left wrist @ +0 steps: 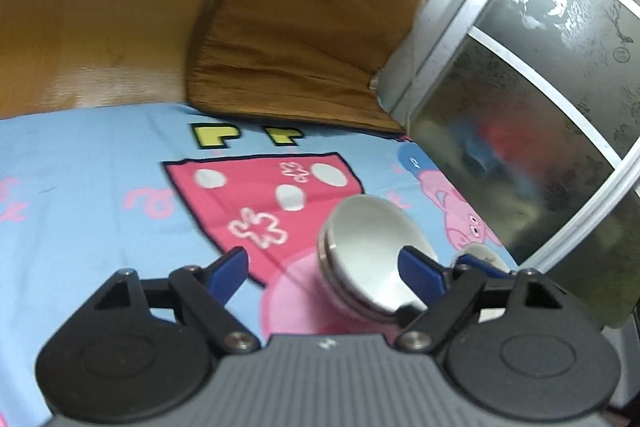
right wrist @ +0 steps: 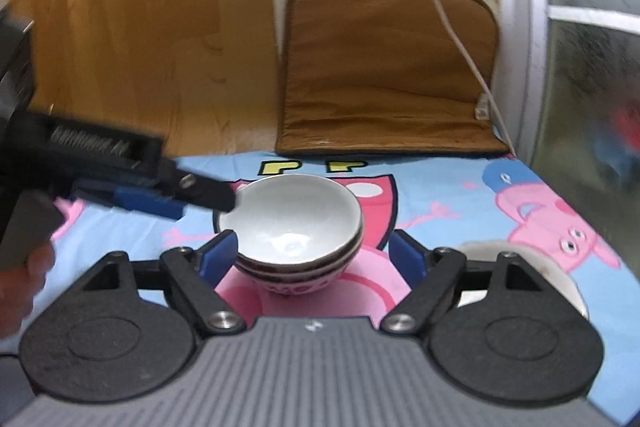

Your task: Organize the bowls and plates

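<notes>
The stacked bowls [right wrist: 298, 245] sit nested, white insides up, on the cartoon-printed sheet [right wrist: 460, 195], roughly midway across it and some way in from its far edge, where a brown cushion [right wrist: 384, 67] leans against the wall. Nesting them is probably the organising itself: one pile takes less room than loose bowls.

The right gripper [right wrist: 314, 251] hangs just in front of the stack with its jaws spread wide and nothing between the blue pads [right wrist: 218, 253], so it looks lined up to straddle the pile. The left gripper [left wrist: 324, 267] is likewise spread and empty. In its own view the stack [left wrist: 372, 251] lies toward its right-hand pad, and in the right wrist view its fingertip reaches the stack's left rim, perhaps to steady it or having just let go; whether it actually touches the rim I cannot tell.

A second white dish [right wrist: 560, 275] lies toward the sheet's right edge, mostly hidden behind the right gripper's linkage, so bowl or plate is unclear. The number of bowls in the stack is hard to count; at least three rims show. Both views are motion-blurred, and the frosted glass door [left wrist: 540, 107] shows only smeared colours.
</notes>
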Demonstrator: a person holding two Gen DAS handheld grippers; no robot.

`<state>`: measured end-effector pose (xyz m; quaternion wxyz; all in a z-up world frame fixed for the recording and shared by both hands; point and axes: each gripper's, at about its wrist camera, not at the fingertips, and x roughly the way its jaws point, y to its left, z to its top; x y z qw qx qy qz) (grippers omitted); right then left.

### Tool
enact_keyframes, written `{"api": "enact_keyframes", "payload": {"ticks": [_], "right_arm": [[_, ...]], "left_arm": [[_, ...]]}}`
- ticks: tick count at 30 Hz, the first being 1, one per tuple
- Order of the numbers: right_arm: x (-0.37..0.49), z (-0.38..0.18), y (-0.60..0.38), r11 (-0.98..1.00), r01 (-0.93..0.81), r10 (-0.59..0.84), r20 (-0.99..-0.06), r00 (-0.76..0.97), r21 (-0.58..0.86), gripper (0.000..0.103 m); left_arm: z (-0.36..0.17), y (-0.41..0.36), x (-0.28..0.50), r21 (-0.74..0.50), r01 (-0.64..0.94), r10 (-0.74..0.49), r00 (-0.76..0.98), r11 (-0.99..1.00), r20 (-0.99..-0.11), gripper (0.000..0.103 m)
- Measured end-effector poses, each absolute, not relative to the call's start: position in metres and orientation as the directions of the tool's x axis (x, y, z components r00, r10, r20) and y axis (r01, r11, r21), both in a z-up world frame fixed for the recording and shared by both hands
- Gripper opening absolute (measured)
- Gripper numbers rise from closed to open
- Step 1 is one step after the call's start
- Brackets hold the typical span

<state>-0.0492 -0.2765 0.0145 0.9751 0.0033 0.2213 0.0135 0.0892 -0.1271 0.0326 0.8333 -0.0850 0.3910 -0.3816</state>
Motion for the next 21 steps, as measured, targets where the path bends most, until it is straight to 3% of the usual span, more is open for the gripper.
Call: {"api": "enact_keyframes", "payload": {"ticks": [3, 8, 10, 18, 21], "right_arm": [[-0.051, 0.014, -0.274, 0.998, -0.061, 0.053, -0.439, 0.897, -0.005, 0.087], [-0.042, 0.008, -0.270, 0.998, -0.054, 0.033, -0.470, 0.882, -0.031, 0.088], [-0.037, 0.006, -0.270, 0.999, -0.050, 0.035, -0.481, 0.876, -0.019, 0.088], [-0.022, -0.005, -0.259, 0.998, -0.027, -0.001, -0.481, 0.877, -0.052, 0.090], [-0.022, -0.008, -0.255, 0.997, -0.010, -0.027, -0.467, 0.884, -0.076, 0.089]], "left_arm": [[0.031, -0.143, 0.094, -0.435, 0.576, -0.699, 0.384, 0.692, -0.604, 0.086], [0.022, -0.160, 0.099, -0.424, 0.570, -0.675, 0.349, 0.704, -0.650, 0.060], [0.016, -0.164, 0.102, -0.437, 0.557, -0.672, 0.333, 0.706, -0.661, 0.057], [0.005, -0.161, 0.110, -0.488, 0.525, -0.690, 0.304, 0.697, -0.657, 0.030], [0.006, -0.162, 0.109, -0.478, 0.525, -0.683, 0.315, 0.704, -0.659, 0.030]]}}
